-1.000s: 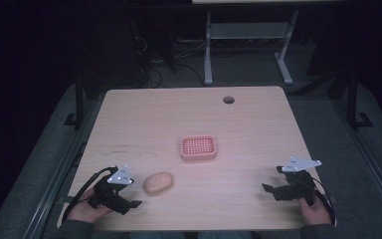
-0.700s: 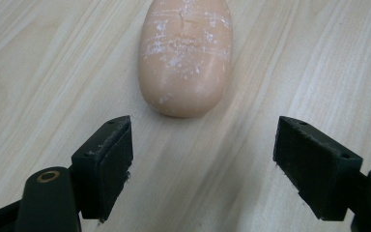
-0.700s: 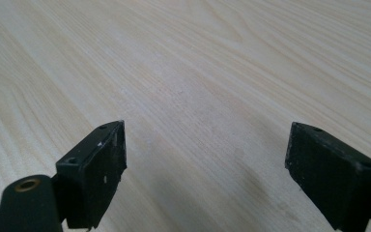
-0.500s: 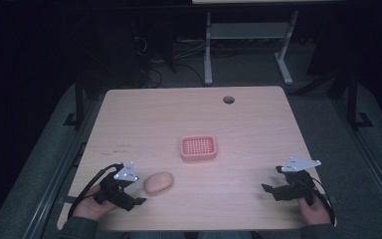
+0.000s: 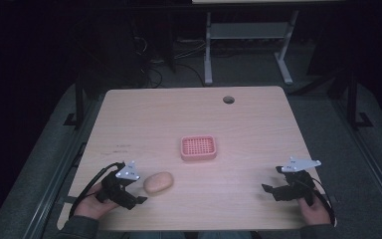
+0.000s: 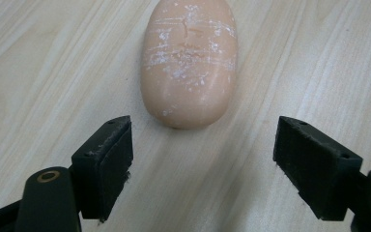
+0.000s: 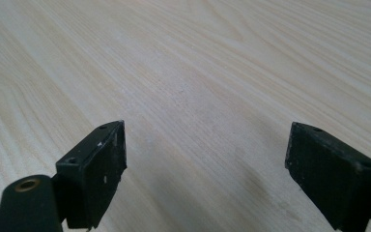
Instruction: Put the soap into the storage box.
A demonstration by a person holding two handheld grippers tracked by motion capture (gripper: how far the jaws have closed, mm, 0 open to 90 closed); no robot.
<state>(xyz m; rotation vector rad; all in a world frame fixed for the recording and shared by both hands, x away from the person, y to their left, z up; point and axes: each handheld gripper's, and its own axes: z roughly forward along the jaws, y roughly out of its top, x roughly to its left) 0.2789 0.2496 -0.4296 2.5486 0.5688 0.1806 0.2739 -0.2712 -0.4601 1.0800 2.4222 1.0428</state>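
A peach-coloured oval soap bar (image 5: 158,182) lies on the wooden table (image 5: 248,119) near its front left. In the left gripper view the soap bar (image 6: 189,58) has white scuff marks and lies just ahead of the jaws. My left gripper (image 5: 138,194) is open right beside the bar, with nothing between its jaws (image 6: 203,164). A pink perforated soap dish (image 5: 198,148) sits at the table's middle. My right gripper (image 5: 270,190) rests open at the front right, over bare wood (image 7: 203,169).
A round cable hole (image 5: 228,99) is in the table's far right part. Behind the table stands a white metal frame (image 5: 243,45) on a dark floor. A hand holds each gripper at the table's front edge.
My left gripper has moved right, closer to the soap bar. The right gripper has stayed where it was.
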